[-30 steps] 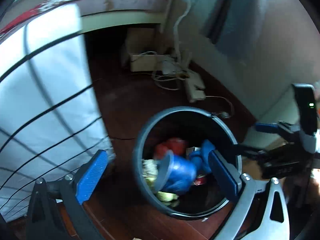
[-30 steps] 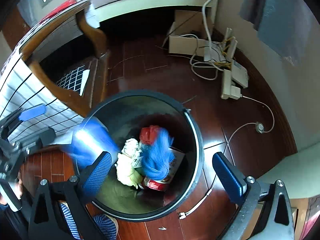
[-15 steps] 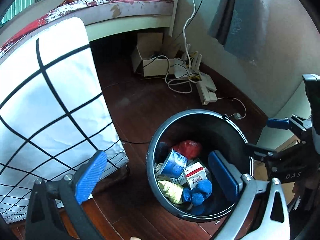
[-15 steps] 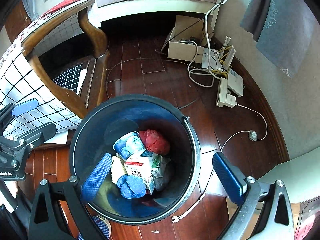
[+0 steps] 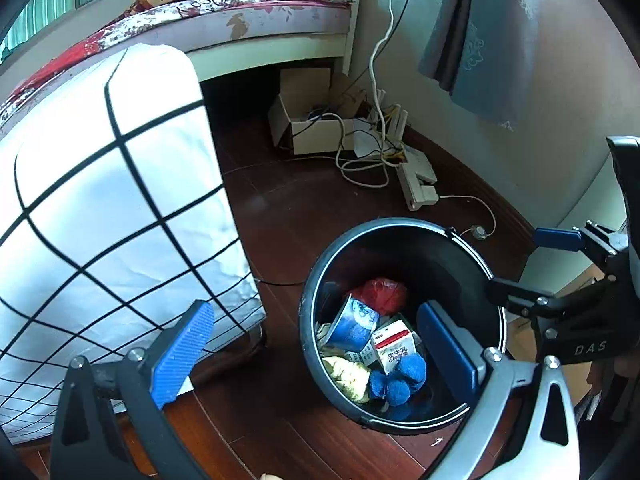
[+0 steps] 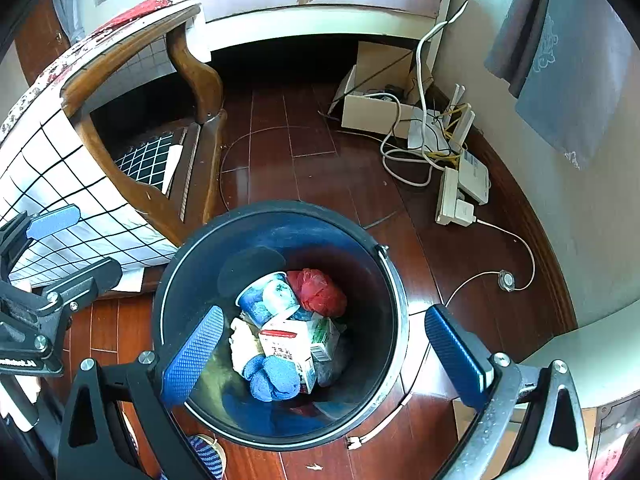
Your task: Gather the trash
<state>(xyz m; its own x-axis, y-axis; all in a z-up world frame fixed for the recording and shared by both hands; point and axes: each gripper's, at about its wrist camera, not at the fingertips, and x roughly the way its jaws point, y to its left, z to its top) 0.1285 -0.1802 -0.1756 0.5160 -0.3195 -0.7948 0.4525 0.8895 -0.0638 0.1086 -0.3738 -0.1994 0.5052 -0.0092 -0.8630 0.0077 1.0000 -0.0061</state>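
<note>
Both grippers hang above the dark bin (image 6: 394, 312) with jaws spread wide and nothing between them: the left gripper (image 5: 316, 354) and the right gripper (image 6: 326, 354). The trash lies in the bin's bottom: a blue paper cup (image 6: 266, 296) at about 11 o'clock, a red crumpled bag (image 6: 318, 292) at 1, a milk carton (image 6: 292, 344) in the middle, blue balled cloth (image 6: 272, 378) at 6. All look light and crushable; the carton's flat sides would offer the firmest hold.

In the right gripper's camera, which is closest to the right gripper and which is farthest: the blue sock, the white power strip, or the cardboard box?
From the right gripper:
1. Blue sock, inside the bin, between the fingers.
2. White power strip, on the floor, right of the bin.
3. Cardboard box, by the wall under the bed.
</note>
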